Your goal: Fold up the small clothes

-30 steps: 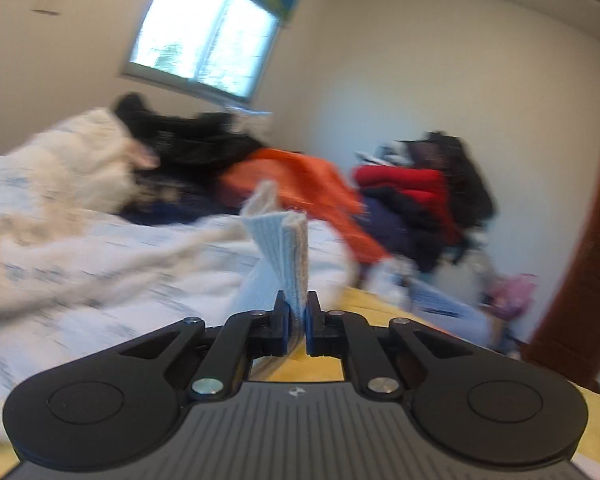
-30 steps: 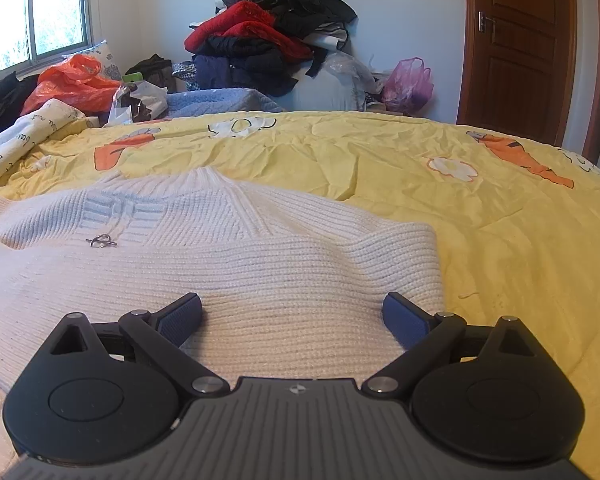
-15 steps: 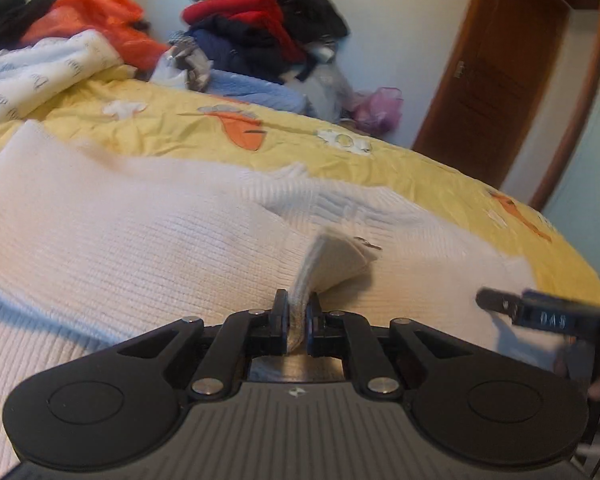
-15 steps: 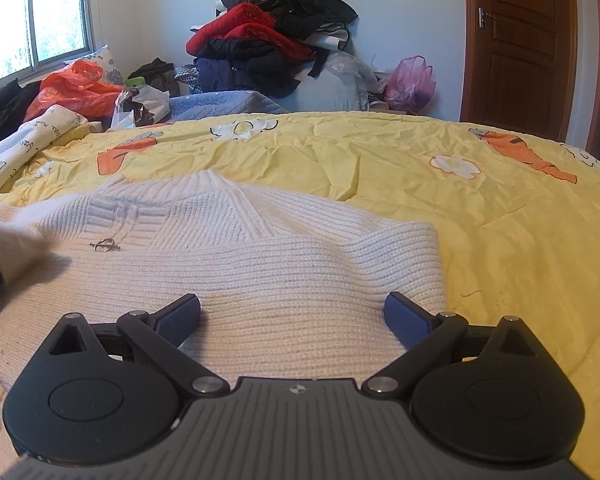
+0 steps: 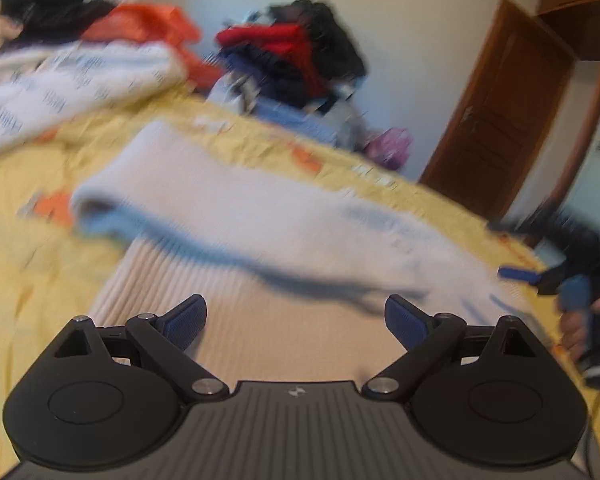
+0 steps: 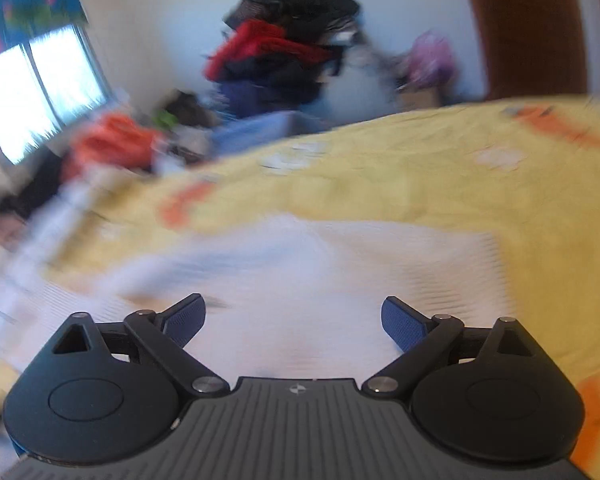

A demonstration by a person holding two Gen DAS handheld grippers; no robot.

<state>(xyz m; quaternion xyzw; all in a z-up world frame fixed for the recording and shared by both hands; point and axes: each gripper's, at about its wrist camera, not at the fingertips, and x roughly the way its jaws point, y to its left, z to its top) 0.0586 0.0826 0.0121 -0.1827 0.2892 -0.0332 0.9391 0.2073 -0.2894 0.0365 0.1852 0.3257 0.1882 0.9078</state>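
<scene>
Sweater point(image 5: 268, 216) sprawls white across the yellow bedspread point(image 5: 28, 280), one sleeve folded over its ribbed body, as my left gripper point(image 5: 296, 320) springs its jaws apart with nothing between the pads. My right gripper point(image 6: 294, 320) hangs above the knit, jaws wide and empty too. I judge the sleeve fold is being let go; next I need a fresh hold on a free edge to fold the body over, keeping the sleeve flat
</scene>
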